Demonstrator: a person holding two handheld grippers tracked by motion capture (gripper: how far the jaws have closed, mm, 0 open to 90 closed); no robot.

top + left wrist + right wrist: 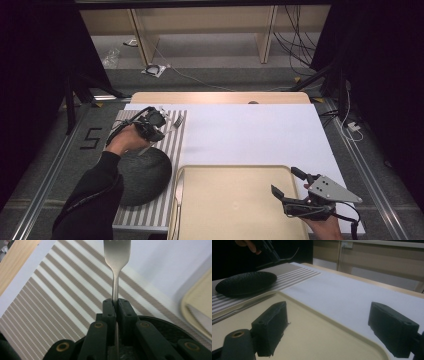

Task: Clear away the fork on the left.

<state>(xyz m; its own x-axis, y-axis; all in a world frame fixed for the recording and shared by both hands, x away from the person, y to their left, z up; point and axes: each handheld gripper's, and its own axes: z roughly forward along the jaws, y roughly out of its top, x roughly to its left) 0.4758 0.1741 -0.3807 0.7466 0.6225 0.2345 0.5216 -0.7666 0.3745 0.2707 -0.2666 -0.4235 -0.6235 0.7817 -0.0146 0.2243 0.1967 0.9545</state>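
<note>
Left hand-held gripper [116, 305] clamped on the thin handle of a silver metal fork [117, 257], held above the beige-striped placemat [50, 290] near the round black textured plate [142, 175]; such a narrow pinch could let the fork swivel or slip. Right hand-held gripper [288, 184] hangs with jaws apart over the cream plastic tray [230, 200] on the counter. Count: one fork, one plate, one placemat, one tray, one silver knife [178, 197] at the tray's left edge.

sleeve [95, 195]: black | tongs [295, 182]: black, brass-ringed screws | plate [332, 188]: grey, triangular

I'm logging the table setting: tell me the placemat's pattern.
The placemat has beige and white stripes, clearest in the left gripper view.
</note>
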